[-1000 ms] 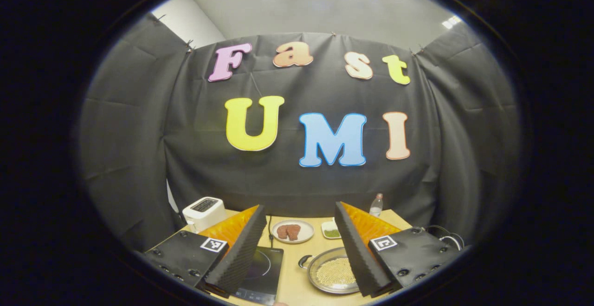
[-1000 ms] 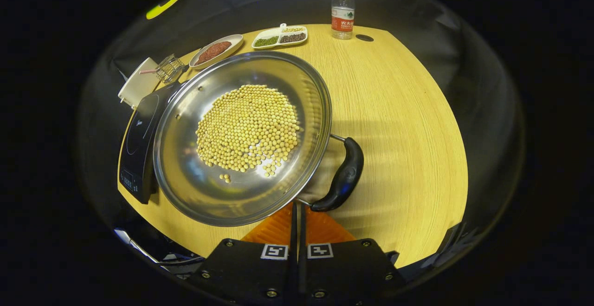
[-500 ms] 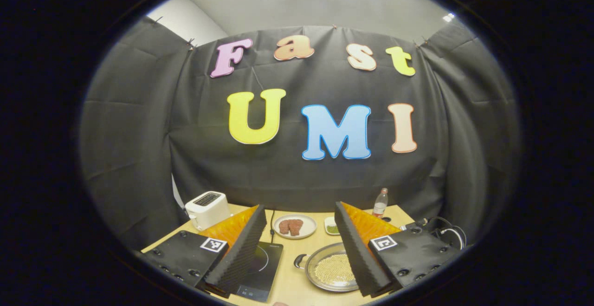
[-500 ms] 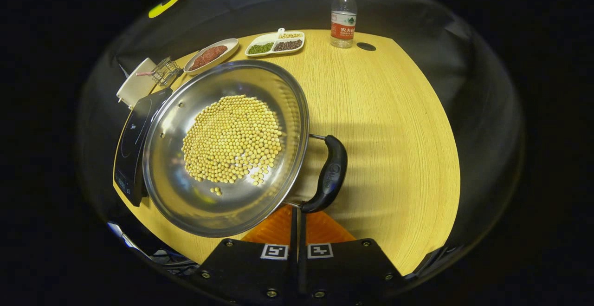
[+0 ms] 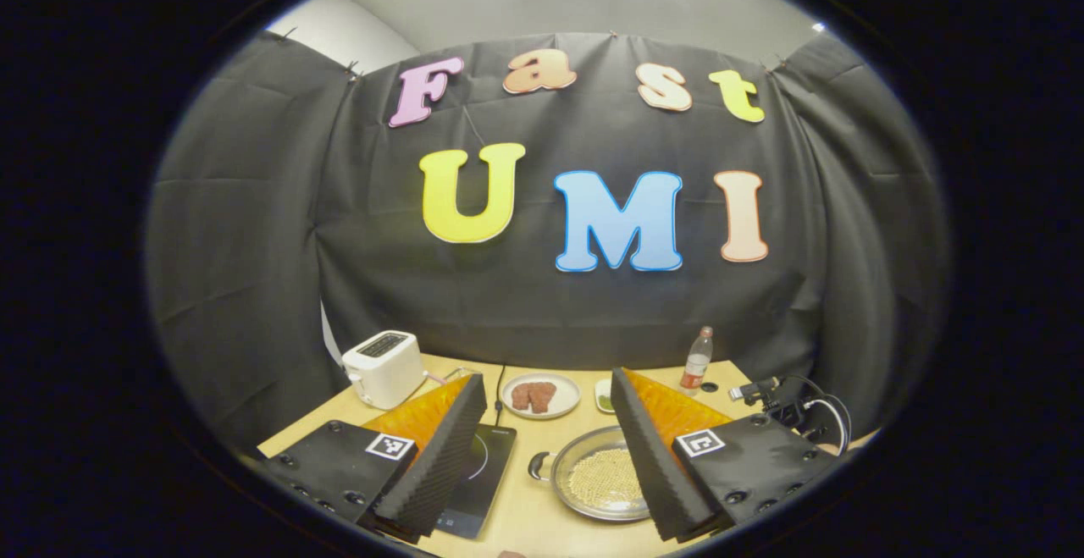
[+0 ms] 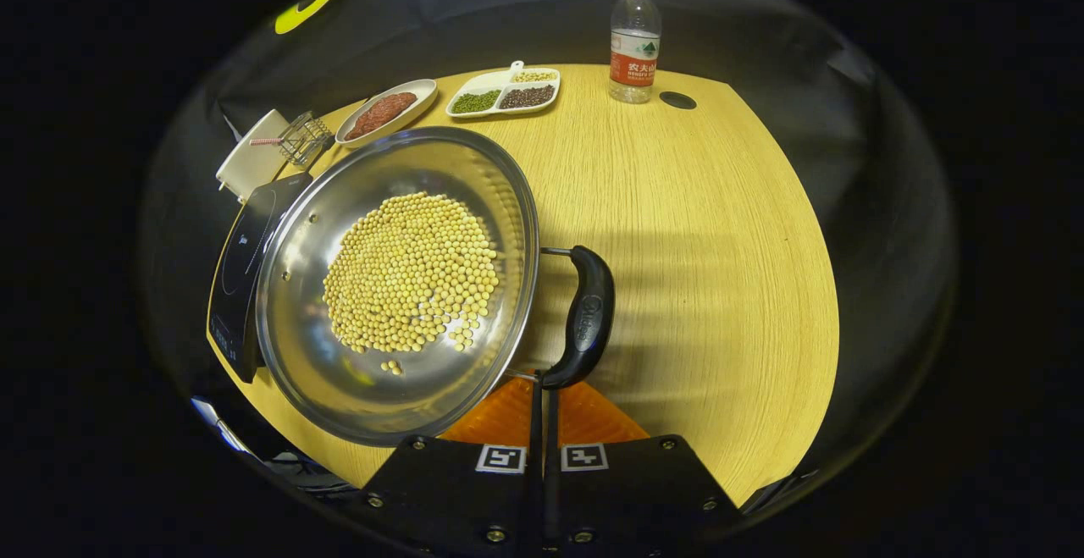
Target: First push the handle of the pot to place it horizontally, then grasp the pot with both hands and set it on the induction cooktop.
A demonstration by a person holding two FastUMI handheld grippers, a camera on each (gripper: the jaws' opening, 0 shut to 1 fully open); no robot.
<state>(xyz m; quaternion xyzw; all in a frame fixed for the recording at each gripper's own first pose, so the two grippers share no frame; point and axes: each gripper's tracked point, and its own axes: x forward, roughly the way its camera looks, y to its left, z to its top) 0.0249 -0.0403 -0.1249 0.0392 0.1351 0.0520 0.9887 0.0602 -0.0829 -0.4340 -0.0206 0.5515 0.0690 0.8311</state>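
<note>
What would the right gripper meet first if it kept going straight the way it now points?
Most likely the pot's black handle: the right gripper, fingers together, points at the handle's near end, right by the pot rim. Whether they already touch is unclear.

Pot (image 5: 603, 483) beside induction cooktop (image 5: 476, 480)

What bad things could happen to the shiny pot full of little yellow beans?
The shallow steel pot holds loose yellow beans; a hard shove from the shut right gripper at the black handle might spill them. The pot also sits close against the black induction cooktop and could bump it.
</note>
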